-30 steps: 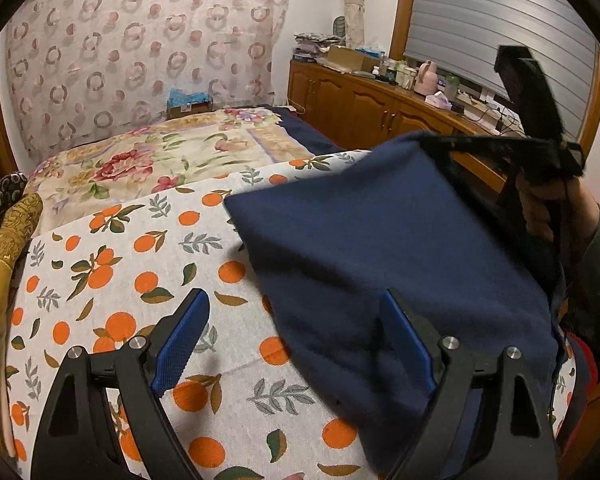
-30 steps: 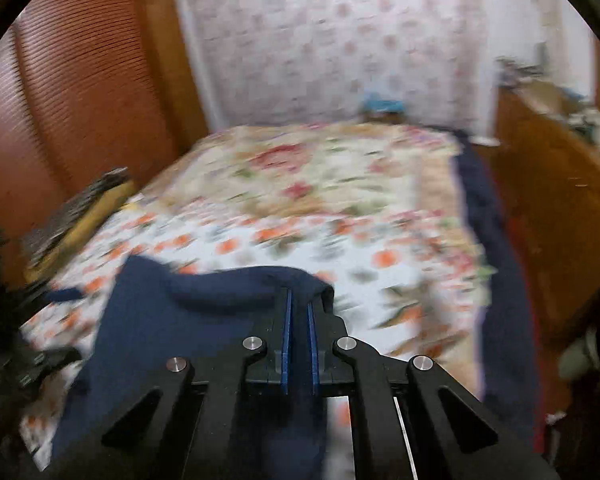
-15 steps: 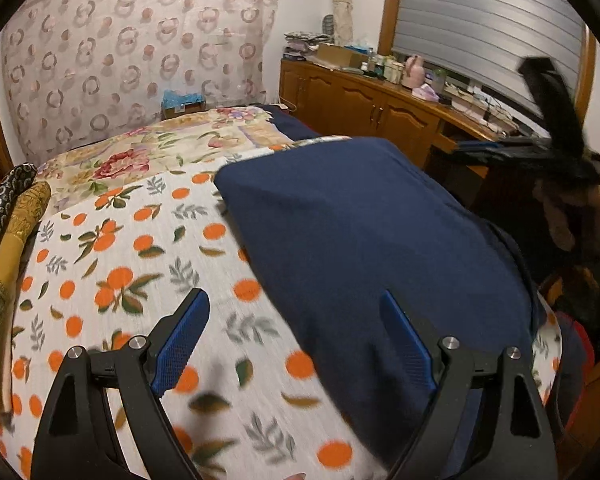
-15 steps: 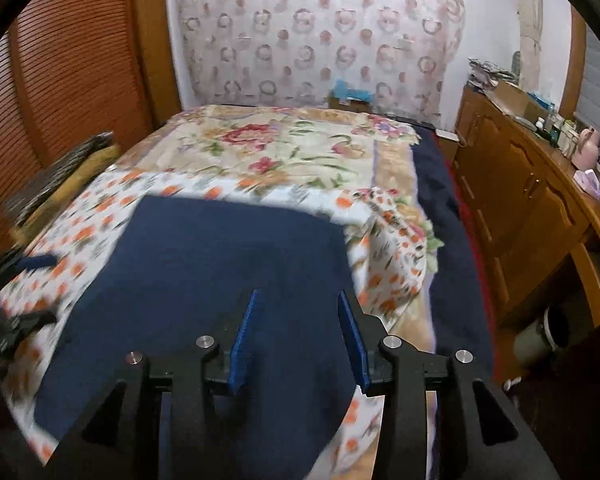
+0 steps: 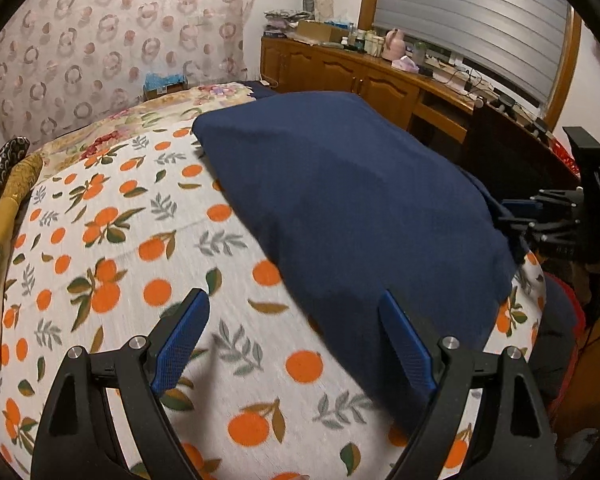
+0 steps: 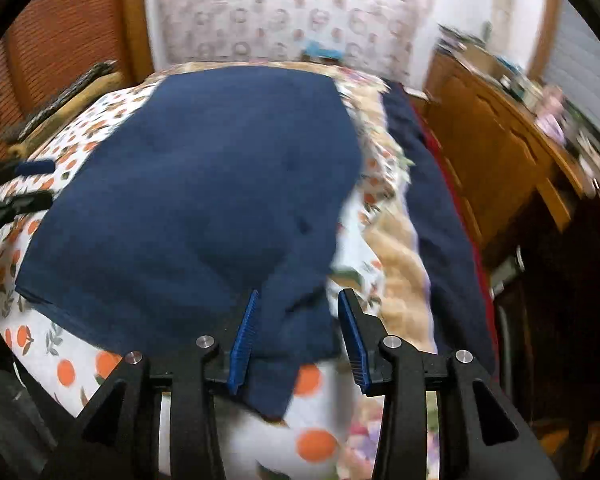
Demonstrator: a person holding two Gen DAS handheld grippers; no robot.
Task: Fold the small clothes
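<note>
Left wrist view, lower left: left gripper (image 5: pixel 294 344) fingers spread wide, empty, over orange-print sheet (image 5: pixel 112 248). Centre to right: navy garment (image 5: pixel 352 204) lies flat on sheet, near corner between the spread fingers. Far right edge: right gripper (image 5: pixel 516 216) at garment's edge.

Right wrist view, centre: right gripper (image 6: pixel 296 340) fingers parted, garment's near flap between them, not pinched.

Risk: pinch catches sheet along with cloth, or takes single layer; fold skews. View blurred; hem alignment unclear.

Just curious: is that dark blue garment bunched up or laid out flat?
Laid out flat: the navy garment lies spread smoothly on the orange-print bedspread.
</note>
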